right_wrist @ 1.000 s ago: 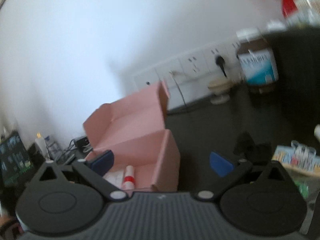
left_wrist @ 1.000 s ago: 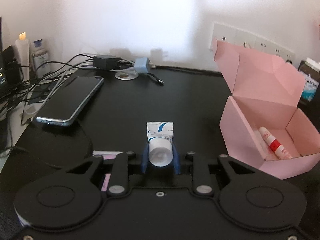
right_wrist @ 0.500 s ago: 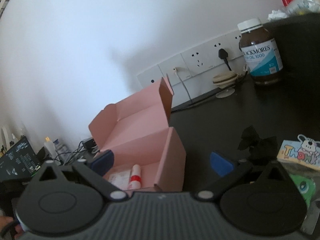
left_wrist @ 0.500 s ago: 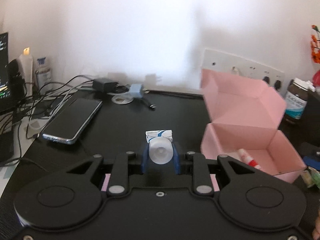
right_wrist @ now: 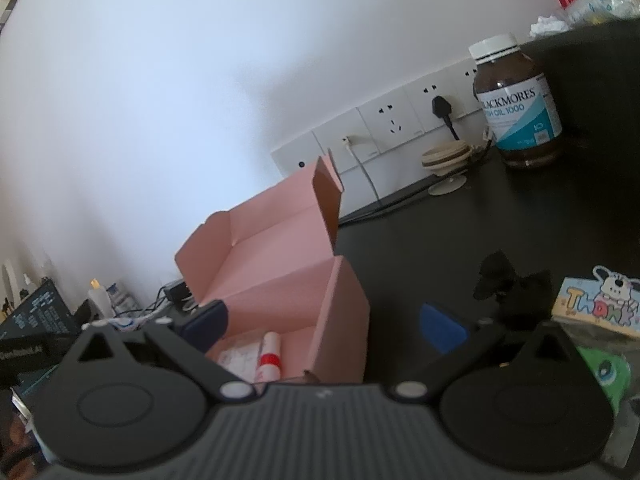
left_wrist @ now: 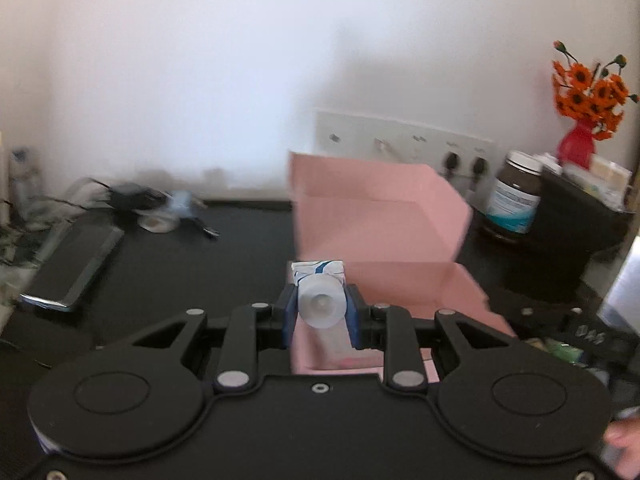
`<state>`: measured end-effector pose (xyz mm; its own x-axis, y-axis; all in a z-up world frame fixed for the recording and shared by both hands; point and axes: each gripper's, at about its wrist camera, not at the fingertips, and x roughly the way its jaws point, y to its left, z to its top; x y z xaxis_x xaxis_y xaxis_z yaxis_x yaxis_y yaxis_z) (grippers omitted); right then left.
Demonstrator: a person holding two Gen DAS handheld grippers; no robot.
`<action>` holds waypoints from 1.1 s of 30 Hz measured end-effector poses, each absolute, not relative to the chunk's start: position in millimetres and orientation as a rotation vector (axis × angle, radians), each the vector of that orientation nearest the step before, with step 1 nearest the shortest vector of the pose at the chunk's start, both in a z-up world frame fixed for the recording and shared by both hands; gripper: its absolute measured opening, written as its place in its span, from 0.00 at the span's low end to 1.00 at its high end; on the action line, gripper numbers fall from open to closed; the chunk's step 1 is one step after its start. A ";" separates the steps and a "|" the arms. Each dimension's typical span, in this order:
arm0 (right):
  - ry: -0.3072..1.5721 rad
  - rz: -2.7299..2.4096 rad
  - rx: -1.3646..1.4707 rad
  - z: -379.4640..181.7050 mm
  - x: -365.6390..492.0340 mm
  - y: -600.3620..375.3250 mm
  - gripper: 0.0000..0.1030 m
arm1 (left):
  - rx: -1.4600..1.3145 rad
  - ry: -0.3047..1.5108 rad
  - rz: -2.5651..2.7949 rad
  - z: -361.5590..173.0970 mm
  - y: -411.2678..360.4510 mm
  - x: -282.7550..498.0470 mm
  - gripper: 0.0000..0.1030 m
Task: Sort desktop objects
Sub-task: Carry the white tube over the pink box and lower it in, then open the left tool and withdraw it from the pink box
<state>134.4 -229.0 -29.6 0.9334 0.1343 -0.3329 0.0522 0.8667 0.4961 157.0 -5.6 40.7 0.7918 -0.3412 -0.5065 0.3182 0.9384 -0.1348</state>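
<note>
1 tube (left_wrist: 320, 300) in L claw (left_wrist: 321, 312), 1 pink box (left_wrist: 380, 240)

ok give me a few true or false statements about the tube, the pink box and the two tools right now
1. The left tool is clamped on a white tube. True.
2. The pink box has its lid closed. False: the lid stands open.
3. The right tool grips a brown bottle. False: it is open and empty; the bottle stands by the wall sockets.
4. A red-banded stick lies inside the pink box. True.
5. The phone is in the box. False: it lies on the black desk.
</note>
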 end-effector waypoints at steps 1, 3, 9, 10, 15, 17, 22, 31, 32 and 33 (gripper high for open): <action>0.369 0.043 0.525 -29.7 134.5 -229.4 0.99 | -0.054 0.575 -0.365 38.5 -11.0 161.2 0.24; 0.372 0.036 0.528 -29.9 134.7 -229.7 0.99 | -0.065 0.609 -0.362 33.0 -20.4 169.9 0.24; 0.372 0.039 0.534 -30.0 134.4 -230.7 0.99 | -0.014 0.629 -0.342 18.9 -43.7 187.4 0.24; 0.375 0.042 0.533 -30.1 135.0 -230.6 0.99 | -0.008 0.632 -0.338 16.7 -45.7 189.0 0.24; 0.372 0.047 0.527 -30.0 134.0 -230.2 0.99 | 0.009 0.658 -0.315 5.2 -52.3 196.6 0.24; 0.373 0.048 0.530 -30.2 134.1 -230.3 0.99 | 0.020 0.668 -0.306 1.5 -53.8 198.2 0.24; 0.375 0.050 0.539 -30.6 134.3 -231.8 0.99 | 0.056 0.684 -0.288 -4.2 -58.2 199.6 0.24; 0.377 0.049 0.541 -30.4 135.8 -230.3 0.99 | 0.147 0.698 -0.276 -6.3 -70.8 194.4 0.46; 0.378 0.049 0.543 -30.3 135.9 -230.6 0.99 | 0.148 0.685 -0.286 -5.1 -70.0 193.0 0.52; 0.379 0.049 0.545 -30.4 136.2 -230.9 0.99 | 0.145 0.675 -0.301 -3.4 -69.0 191.1 0.62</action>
